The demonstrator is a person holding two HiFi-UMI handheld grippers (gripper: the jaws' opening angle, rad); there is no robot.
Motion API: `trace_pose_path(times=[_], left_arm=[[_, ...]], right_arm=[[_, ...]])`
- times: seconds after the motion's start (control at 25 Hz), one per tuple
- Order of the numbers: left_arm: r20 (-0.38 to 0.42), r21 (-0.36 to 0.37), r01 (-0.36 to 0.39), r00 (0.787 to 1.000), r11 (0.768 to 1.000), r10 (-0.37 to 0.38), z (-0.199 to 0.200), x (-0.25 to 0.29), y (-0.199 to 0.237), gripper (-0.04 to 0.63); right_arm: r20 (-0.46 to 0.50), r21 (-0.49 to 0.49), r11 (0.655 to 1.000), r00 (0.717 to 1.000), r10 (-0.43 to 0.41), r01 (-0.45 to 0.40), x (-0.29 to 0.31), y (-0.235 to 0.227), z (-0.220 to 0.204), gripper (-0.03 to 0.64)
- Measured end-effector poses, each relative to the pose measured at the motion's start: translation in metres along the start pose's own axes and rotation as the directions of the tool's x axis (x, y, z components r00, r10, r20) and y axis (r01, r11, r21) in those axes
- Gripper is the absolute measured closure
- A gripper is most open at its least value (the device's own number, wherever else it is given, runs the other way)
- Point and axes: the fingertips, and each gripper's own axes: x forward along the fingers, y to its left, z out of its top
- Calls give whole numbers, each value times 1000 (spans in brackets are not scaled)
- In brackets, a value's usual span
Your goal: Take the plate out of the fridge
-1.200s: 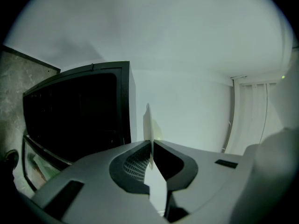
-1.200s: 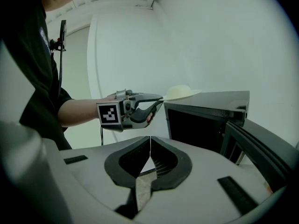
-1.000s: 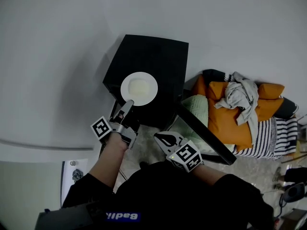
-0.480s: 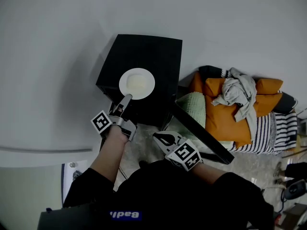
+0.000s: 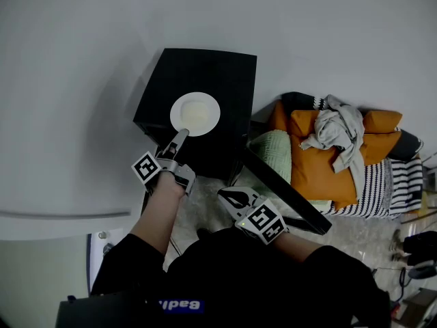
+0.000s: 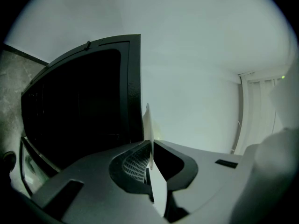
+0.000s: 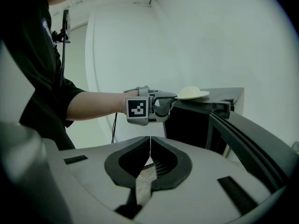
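The black fridge (image 5: 229,80) stands open. The plate (image 5: 195,113) has moved a little further over its top and is apparently resting there, so it's out. Left tongs (image 5: 181,136) pinch its rim; right tongs (image 5: 229,198) are closed and empty. Only the release seems left.

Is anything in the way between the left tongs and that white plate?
Nothing visible stands between them. The left tongs are closed right on the near rim of the plate, which is over the top of the fridge, outside it.
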Motion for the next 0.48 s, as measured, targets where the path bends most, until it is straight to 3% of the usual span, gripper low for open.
trace_pose_path(times=[0.48], left_arm=[[-18, 46, 3, 1000, 999, -3, 0, 4, 0, 571]], right_arm=[[-29, -52, 999, 1000, -12, 11, 4, 4, -6, 604]])
